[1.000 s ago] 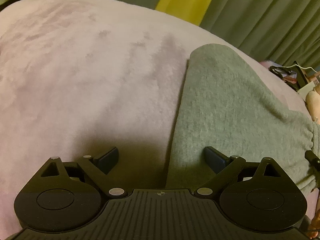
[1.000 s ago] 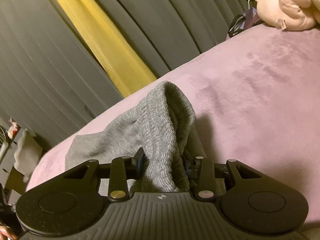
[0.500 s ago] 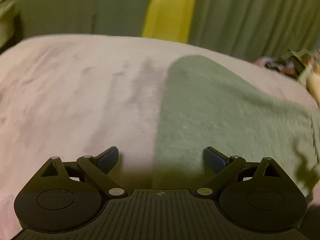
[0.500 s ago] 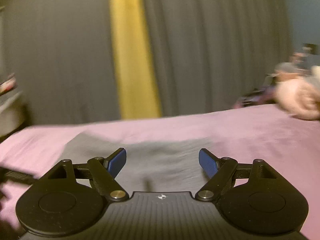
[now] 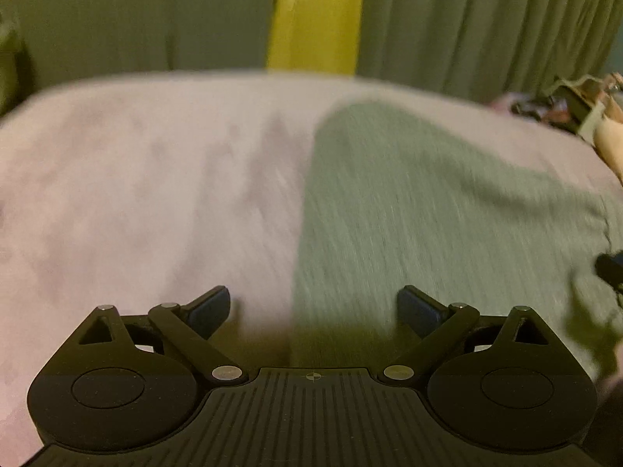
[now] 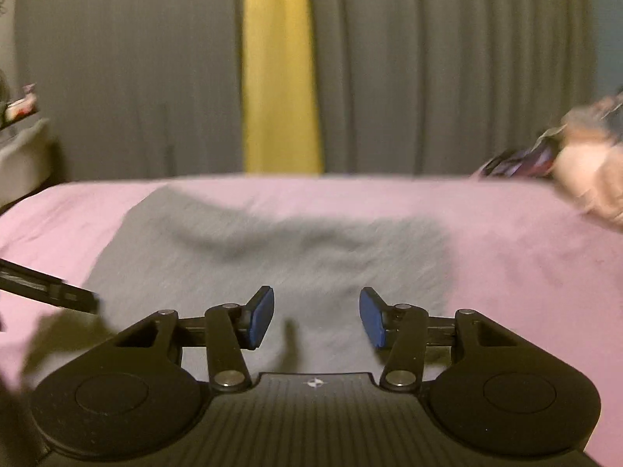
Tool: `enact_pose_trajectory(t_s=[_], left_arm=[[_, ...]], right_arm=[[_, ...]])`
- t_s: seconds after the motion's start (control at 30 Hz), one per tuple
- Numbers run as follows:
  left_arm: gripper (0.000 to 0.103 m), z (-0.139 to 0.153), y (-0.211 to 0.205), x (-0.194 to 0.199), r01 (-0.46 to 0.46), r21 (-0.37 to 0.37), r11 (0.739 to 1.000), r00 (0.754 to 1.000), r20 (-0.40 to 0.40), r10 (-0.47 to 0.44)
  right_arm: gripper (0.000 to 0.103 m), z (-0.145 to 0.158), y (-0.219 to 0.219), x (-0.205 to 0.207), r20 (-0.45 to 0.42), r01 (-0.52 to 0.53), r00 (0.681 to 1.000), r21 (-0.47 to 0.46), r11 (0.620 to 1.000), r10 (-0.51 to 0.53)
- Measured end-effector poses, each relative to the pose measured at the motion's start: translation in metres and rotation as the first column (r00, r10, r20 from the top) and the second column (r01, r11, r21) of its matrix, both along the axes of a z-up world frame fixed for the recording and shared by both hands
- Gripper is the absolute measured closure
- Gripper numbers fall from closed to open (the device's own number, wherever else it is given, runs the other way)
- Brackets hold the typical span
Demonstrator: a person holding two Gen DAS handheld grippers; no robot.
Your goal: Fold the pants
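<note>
The grey knit pants [image 5: 428,210] lie folded flat on the pink bed cover [image 5: 136,194]. In the right wrist view they spread across the middle [image 6: 280,257]. My left gripper [image 5: 313,303] is open and empty, hovering over the pants' left edge. My right gripper [image 6: 316,317] is open and empty above the near part of the pants. The left gripper's finger shows at the left edge of the right wrist view [image 6: 46,288]; the right gripper's tip shows at the right edge of the left wrist view [image 5: 611,268]. Both views are blurred.
Dark curtains with a yellow strip [image 6: 280,78] hang behind the bed. A pink plush toy [image 6: 592,171] and dark clutter [image 5: 560,105] lie at the far right. A shelf with items [image 6: 23,140] stands at the left.
My right gripper has let go of the pants' cuff and opened; the pants now lie flat. Its jaws have narrowed a little since. Both grippers have drawn back and levelled.
</note>
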State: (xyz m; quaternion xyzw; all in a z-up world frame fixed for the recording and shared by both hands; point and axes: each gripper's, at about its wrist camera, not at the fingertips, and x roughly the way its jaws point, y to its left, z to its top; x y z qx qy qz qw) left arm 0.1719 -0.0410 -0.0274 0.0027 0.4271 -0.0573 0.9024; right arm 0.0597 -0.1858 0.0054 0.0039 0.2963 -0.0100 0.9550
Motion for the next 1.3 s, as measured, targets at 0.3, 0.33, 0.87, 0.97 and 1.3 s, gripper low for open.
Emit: enact_pose_trajectory(t_s=[0.3, 0.33, 0.87, 0.97, 1.3], left_arm=[[0.005, 0.006, -0.044, 0.050, 0.037, 0.079, 0.996, 0.994, 0.099, -0.045], [0.005, 0.004, -0.050, 0.056, 0.044, 0.097, 0.994, 0.992, 0.116, -0.055], [0.000, -0.012, -0.034, 0.049, 0.103, 0.054, 0.993, 0.994, 0.021, -0.104], [0.000, -0.011, -0.026, 0.018, 0.127, 0.084, 0.988, 0.991, 0.037, -0.130], [0.000, -0.030, -0.013, 0.010, 0.108, -0.002, 0.994, 0.976, -0.189, -0.106]], right_arm=[[0.056, -0.011, -0.007, 0.020, 0.062, 0.063, 0.996, -0.065, 0.996, -0.059], [0.056, -0.015, -0.008, 0.021, 0.057, 0.059, 0.997, -0.072, 0.996, -0.055], [0.019, -0.017, -0.035, 0.015, -0.059, 0.099, 0.994, 0.055, 0.994, -0.096], [0.013, -0.016, -0.048, 0.005, -0.182, 0.165, 0.973, 0.133, 0.977, -0.140], [0.004, -0.043, -0.071, 0.014, -0.480, 0.249, 0.872, 0.262, 0.932, -0.098]])
